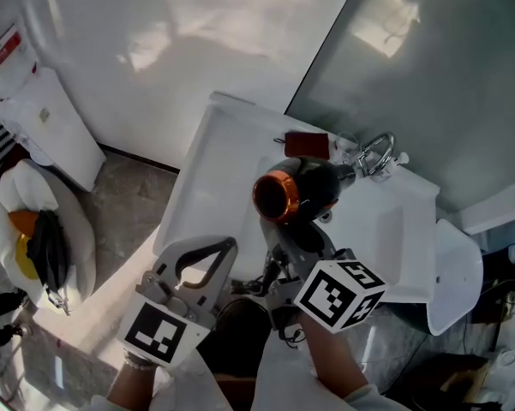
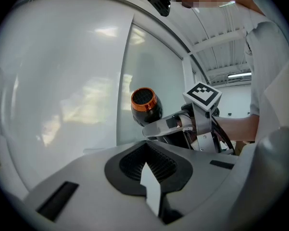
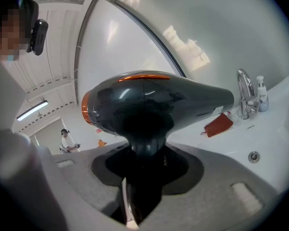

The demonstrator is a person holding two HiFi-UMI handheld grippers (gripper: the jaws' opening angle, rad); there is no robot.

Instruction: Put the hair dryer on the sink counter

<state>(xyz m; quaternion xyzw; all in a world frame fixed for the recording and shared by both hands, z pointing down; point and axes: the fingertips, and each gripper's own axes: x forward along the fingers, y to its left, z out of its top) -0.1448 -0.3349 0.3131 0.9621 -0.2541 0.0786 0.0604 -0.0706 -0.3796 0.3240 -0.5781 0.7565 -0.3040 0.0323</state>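
The right hand-held gripper [image 1: 296, 245] clamps the hair dryer [image 1: 300, 191] by its handle above the white tabletop [image 1: 218, 169]; the left hand-held gripper [image 1: 223, 248] is closed, empty. Lower the dryer flat onto bare surface, avoiding the red pouch [image 1: 307, 144].

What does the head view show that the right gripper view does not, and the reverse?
Only the head view: the left gripper and a white-and-yellow bundle on the floor. Only the right gripper view: the sink drain and a distant person. Both: the hair dryer, its handle in the right gripper, the faucet and the red pouch.
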